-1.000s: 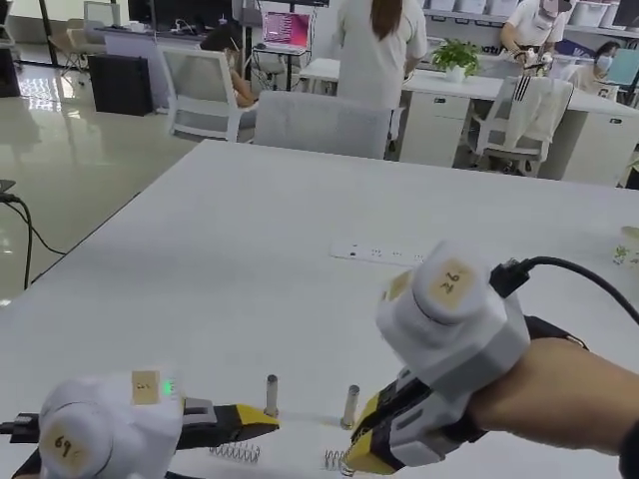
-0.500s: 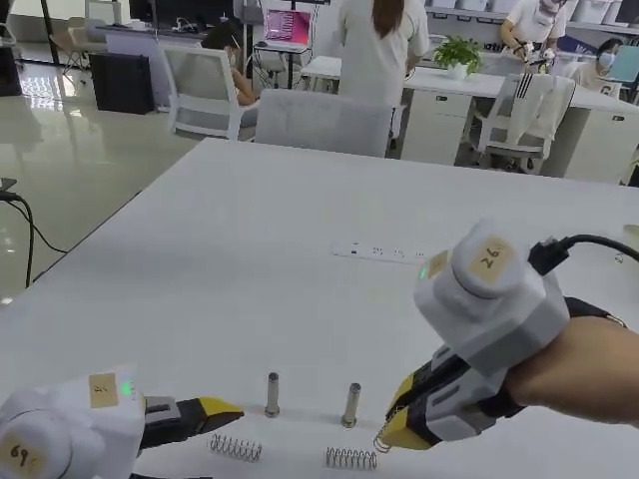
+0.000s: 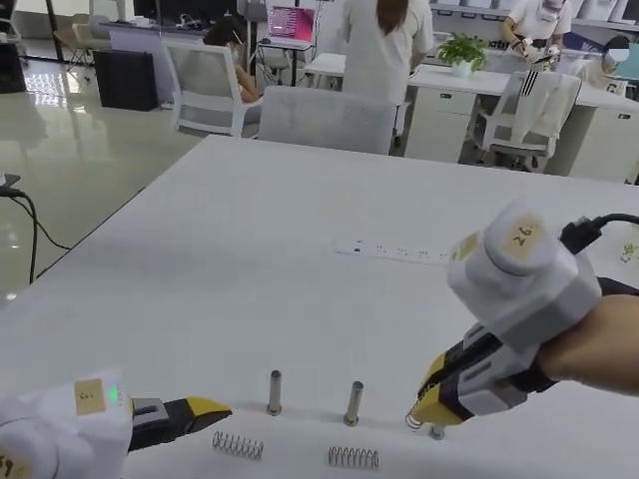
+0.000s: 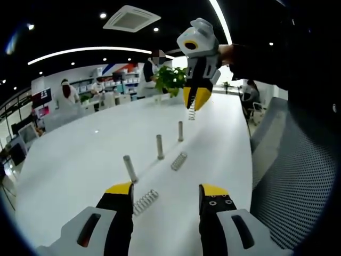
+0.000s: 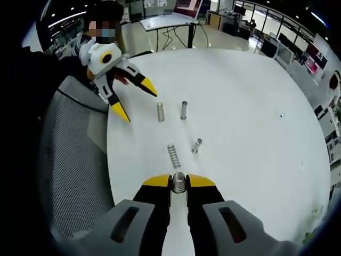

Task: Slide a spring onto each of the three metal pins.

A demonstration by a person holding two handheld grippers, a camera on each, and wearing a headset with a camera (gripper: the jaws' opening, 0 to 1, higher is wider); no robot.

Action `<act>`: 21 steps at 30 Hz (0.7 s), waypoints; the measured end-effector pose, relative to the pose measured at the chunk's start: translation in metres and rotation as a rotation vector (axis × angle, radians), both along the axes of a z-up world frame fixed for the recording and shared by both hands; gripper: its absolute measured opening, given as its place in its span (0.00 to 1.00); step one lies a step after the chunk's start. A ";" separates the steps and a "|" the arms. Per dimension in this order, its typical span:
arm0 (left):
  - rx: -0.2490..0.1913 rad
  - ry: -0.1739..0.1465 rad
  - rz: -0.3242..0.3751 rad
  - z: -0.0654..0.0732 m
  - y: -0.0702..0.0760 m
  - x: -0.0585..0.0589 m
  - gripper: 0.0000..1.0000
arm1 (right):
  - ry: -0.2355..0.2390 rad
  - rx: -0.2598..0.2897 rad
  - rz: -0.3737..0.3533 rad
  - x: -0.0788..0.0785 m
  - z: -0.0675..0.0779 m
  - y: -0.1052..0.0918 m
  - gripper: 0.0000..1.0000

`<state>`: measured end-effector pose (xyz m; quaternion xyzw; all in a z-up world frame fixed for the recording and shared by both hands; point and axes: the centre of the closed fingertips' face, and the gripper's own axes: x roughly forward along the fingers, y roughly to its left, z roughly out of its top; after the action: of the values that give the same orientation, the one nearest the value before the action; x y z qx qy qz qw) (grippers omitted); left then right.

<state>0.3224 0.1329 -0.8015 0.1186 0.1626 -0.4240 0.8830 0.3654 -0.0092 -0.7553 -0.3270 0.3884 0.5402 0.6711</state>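
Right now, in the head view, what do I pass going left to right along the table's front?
The left gripper → pin → second pin → right gripper holding a spring.

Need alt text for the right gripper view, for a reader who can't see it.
The right gripper, yellow-tipped, is shut on a spring seen end-on, over a white table. Beyond it two metal pins stand upright, with two loose springs lying beside them. The left gripper hangs open at upper left.
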 end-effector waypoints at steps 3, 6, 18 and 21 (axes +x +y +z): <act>-0.001 0.002 0.001 -0.001 0.000 0.000 0.44 | -0.010 -0.004 -0.014 0.008 0.003 -0.005 0.08; -0.003 0.004 -0.001 -0.001 -0.002 0.000 0.44 | -0.028 -0.025 -0.028 0.018 0.004 -0.012 0.08; -0.003 0.005 -0.005 -0.001 -0.003 -0.001 0.45 | -0.038 -0.098 -0.072 0.046 -0.004 -0.030 0.08; -0.003 0.004 -0.003 -0.001 -0.003 -0.002 0.45 | -0.028 -0.106 -0.078 0.048 -0.009 -0.032 0.08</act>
<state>0.3205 0.1299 -0.8023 0.1168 0.1637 -0.4256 0.8823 0.4131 -0.0410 -0.7644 -0.3542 0.4194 0.4875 0.6790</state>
